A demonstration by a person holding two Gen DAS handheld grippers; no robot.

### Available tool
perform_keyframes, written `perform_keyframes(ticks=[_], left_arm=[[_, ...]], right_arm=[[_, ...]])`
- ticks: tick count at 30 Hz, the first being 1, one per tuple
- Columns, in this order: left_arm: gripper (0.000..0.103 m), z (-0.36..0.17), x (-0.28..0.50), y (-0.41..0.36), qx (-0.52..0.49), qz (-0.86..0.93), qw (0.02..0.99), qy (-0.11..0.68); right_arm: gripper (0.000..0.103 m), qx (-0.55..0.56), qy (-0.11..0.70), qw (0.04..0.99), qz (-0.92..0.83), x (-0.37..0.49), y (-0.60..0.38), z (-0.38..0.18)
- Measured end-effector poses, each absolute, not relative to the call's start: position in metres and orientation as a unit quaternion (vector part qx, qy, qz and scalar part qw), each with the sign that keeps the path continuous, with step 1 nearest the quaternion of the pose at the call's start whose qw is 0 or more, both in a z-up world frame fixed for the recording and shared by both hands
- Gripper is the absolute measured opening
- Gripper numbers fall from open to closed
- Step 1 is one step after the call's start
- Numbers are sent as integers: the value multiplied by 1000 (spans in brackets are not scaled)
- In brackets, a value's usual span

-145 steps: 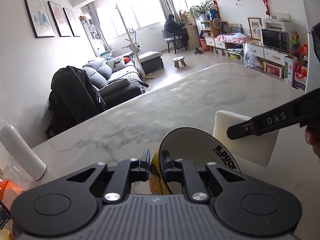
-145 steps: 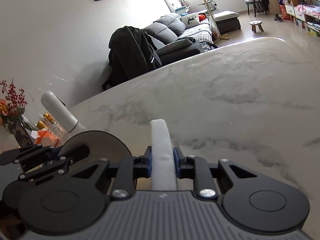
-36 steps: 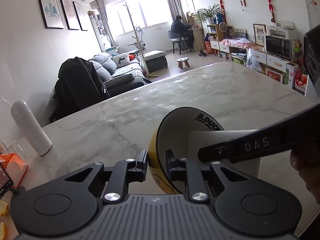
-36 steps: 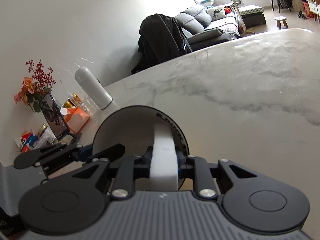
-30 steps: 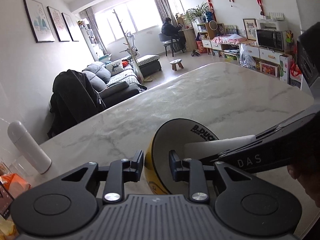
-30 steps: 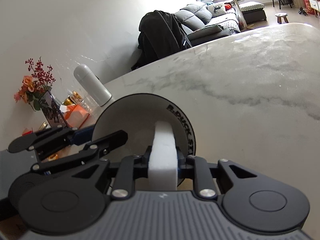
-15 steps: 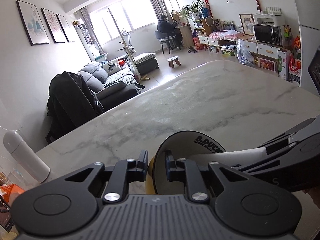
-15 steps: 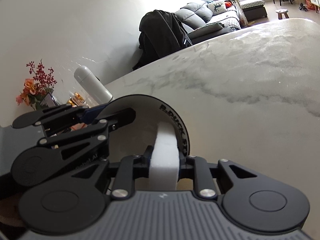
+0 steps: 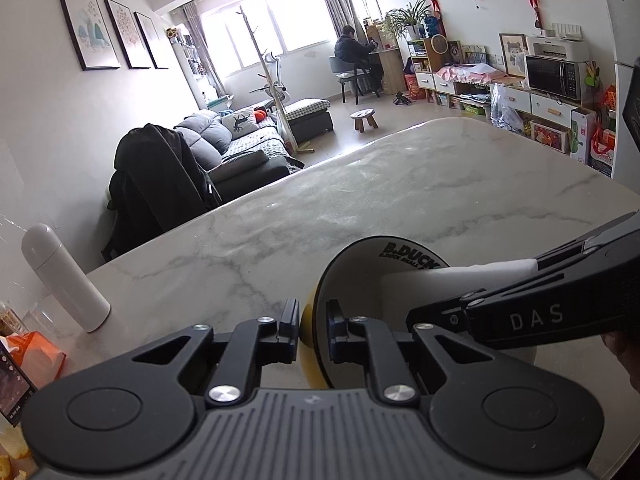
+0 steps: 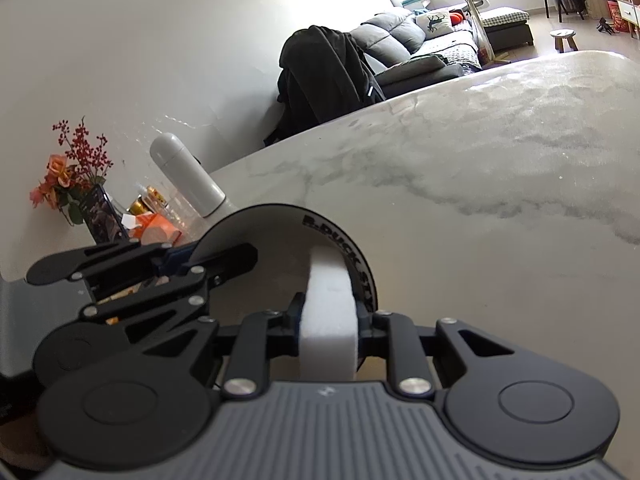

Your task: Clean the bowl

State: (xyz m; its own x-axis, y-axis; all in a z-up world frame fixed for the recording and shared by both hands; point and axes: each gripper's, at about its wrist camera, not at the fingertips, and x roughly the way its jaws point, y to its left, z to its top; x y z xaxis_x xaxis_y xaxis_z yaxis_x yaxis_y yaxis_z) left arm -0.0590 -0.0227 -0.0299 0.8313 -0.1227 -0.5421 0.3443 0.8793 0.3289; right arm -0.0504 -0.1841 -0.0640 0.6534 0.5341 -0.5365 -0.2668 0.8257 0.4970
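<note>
Now | my left gripper [image 9: 313, 332] pinches the rim of the yellow-outside, white-inside hard bowl [image 9: 360, 280], tipped above the marble table [image 9: 360, 184] | my right gripper [image 10: 326, 320] clamps the soft white sponge block [image 10: 328, 304] inside it | I judge it light, rigid, slick: grip rim firmly.

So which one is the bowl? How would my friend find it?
Start at the big marble table. At its near edge, the left gripper pinches the bowl's rim, tipping it on its side. It is yellow outside, white inside, with black "B.DUCK" lettering, and a white sponge is pushed into it.
</note>
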Motion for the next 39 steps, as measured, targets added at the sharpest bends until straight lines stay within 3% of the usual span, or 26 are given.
perform_keyframes(ticks=[39], left_arm=[[14, -30, -92, -10, 165, -122, 942, 266]], right_arm=[[22, 146, 360, 887, 250, -63, -156, -64]])
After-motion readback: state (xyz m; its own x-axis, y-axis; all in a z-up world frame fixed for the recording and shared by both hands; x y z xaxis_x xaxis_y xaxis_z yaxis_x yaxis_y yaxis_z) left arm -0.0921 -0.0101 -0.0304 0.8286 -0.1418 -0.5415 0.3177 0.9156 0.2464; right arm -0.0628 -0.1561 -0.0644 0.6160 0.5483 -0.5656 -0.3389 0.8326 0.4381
